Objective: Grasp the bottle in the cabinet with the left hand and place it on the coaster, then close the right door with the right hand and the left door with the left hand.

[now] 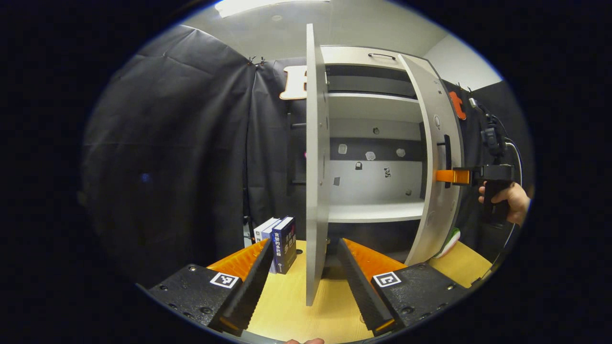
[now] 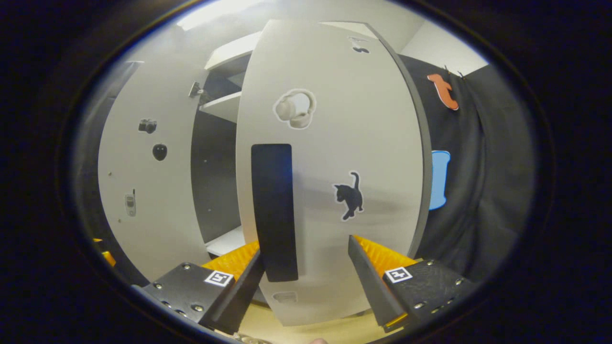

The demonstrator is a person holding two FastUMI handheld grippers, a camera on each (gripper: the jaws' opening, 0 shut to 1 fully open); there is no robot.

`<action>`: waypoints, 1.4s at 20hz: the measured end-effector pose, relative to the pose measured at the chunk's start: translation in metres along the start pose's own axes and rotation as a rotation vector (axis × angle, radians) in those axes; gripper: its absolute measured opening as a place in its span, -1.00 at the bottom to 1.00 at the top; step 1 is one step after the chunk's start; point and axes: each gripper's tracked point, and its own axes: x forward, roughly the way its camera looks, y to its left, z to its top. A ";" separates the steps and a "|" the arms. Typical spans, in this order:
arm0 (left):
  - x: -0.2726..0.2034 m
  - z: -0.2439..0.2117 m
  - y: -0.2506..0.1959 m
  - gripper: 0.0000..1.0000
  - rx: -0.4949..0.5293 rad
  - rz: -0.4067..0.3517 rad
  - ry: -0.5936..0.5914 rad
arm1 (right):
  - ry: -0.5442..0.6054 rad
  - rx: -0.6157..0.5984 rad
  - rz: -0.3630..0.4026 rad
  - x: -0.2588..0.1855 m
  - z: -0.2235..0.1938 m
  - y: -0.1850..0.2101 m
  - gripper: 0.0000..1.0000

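Observation:
The white cabinet (image 1: 375,212) stands on the wooden table with both doors swung out. Its left door (image 1: 315,167) faces me edge-on in the left gripper view, and my left gripper (image 1: 306,243) is open with one finger on each side of that door's lower edge. My right gripper (image 1: 444,176), held by a hand (image 1: 514,203), rests against the outer face of the right door (image 1: 440,157). In the right gripper view the right gripper (image 2: 306,248) is open against the right door (image 2: 334,143), its fingers flanking the bottom of the black handle (image 2: 272,210). The visible shelves hold nothing.
Two or three upright books (image 1: 279,243) stand on the table (image 1: 296,306) left of the left door. A small white and green object (image 1: 449,241) peeks out past the right door's foot. The left door's inner face (image 2: 138,191) carries stickers. Black cloth walls surround the cabinet.

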 end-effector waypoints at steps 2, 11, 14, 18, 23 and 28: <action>0.005 0.004 0.009 0.73 -0.004 0.003 -0.009 | -0.009 -0.028 -0.014 0.012 0.001 0.006 0.99; 0.024 0.005 0.042 0.73 -0.022 0.017 0.004 | -0.041 -0.062 -0.082 0.059 0.011 0.014 0.94; 0.031 0.007 0.049 0.72 -0.030 0.013 0.006 | -0.054 -0.063 -0.118 0.062 0.004 0.017 0.94; 0.043 0.016 0.056 0.72 -0.036 -0.013 0.001 | -0.065 -0.069 -0.163 0.068 0.004 0.017 0.96; 0.056 0.036 0.058 0.73 -0.042 -0.081 -0.016 | -0.057 -0.050 -0.178 0.068 0.005 0.017 0.96; 0.063 0.053 0.054 0.73 -0.029 -0.153 -0.033 | -0.045 -0.034 -0.172 0.057 0.004 0.025 0.96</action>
